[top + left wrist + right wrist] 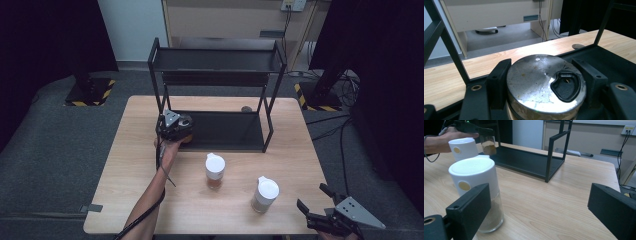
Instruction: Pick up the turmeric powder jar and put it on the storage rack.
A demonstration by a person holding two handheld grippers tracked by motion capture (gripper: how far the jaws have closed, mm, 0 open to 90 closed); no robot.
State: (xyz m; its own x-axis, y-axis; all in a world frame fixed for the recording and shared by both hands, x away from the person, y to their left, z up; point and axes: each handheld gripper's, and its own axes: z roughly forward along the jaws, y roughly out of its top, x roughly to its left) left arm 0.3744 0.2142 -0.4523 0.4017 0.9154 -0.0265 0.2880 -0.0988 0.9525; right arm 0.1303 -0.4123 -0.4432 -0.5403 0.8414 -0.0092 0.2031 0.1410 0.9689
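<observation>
— Left claw [175, 127] clamped on jar [545, 85], over rack's [225, 131] near-left corner. Right claw [320, 207] gaping, empty, near right.
— Lower straight; set flat on rack before releasing.

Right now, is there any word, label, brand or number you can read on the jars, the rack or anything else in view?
None is readable.
White-lidded jars: a plain yellow dot on each lid, no lettering.
Metal-lidded jar in the left gripper: scuffed lid, no print.
Black rack: no markings.
Blue plate on the cabinet: too blurred to read.
</observation>
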